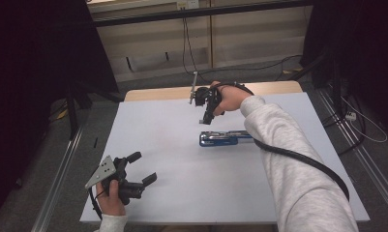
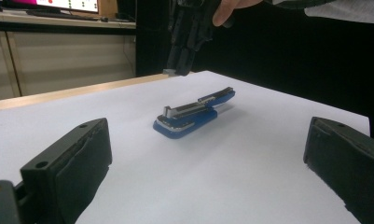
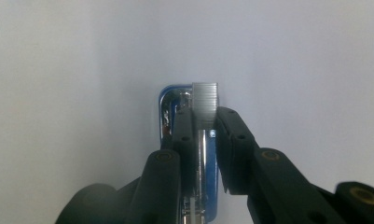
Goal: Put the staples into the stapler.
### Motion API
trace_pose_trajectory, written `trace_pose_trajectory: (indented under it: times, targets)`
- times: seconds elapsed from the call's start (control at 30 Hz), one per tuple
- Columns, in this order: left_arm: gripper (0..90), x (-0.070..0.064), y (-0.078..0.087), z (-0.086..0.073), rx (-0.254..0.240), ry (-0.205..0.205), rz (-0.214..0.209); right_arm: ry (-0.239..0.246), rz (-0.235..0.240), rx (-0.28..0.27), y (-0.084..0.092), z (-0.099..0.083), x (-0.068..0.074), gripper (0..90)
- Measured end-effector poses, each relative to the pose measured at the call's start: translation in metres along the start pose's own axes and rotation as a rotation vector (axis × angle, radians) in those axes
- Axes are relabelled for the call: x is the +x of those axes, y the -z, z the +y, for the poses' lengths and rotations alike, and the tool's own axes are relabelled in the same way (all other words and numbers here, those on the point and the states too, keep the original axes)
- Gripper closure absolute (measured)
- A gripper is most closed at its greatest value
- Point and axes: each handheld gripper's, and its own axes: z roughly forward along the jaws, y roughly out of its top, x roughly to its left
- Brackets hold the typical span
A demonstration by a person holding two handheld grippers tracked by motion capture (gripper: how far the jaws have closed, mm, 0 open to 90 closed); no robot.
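Right tongs point(image 3: 204, 122) pinch a staple strip point(image 3: 205, 99) above the stapler point(image 1: 224, 138); left tongs point(image 1: 144, 167) gape empty.

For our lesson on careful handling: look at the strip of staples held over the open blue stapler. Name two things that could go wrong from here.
The right gripper pinches the staple strip by one end only, so it might tilt or slip. It hangs above the open stapler, so a misaligned descent could miss the channel. The left gripper is far off, open, leaving the stapler unsteadied.

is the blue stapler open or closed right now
Open. The blue stapler lies flat on the white table, its metal staple channel exposed along the top. The right gripper holds a staple strip above it.
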Motion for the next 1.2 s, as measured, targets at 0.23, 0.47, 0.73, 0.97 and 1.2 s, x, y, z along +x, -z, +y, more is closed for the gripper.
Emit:
trace_pose_trajectory:
  times: [0.23,0.47,0.73,0.97,1.2]
  targets:
    - [0.9,0.0,0.002,0.0,0.003,0.009,-0.003,-0.006,0.004,-0.015,-0.002,-0.002,-0.001,78.4]
    - [0.9,0.0,0.0,0.0,-0.001,0.003,-0.001,-0.011,0.0,-0.026,-0.005,-0.004,-0.001,78.4]
    - [0.9,0.001,0.0,0.0,-0.002,0.0,0.007,-0.011,-0.001,-0.029,-0.011,-0.011,-0.003,78.3]
    - [1.0,0.001,-0.001,0.0,-0.001,0.0,0.004,-0.017,0.007,-0.031,-0.015,-0.016,-0.002,78.3]
    - [1.2,0.001,-0.001,0.0,0.005,-0.005,0.002,-0.027,0.002,-0.03,-0.02,-0.018,-0.001,78.3]
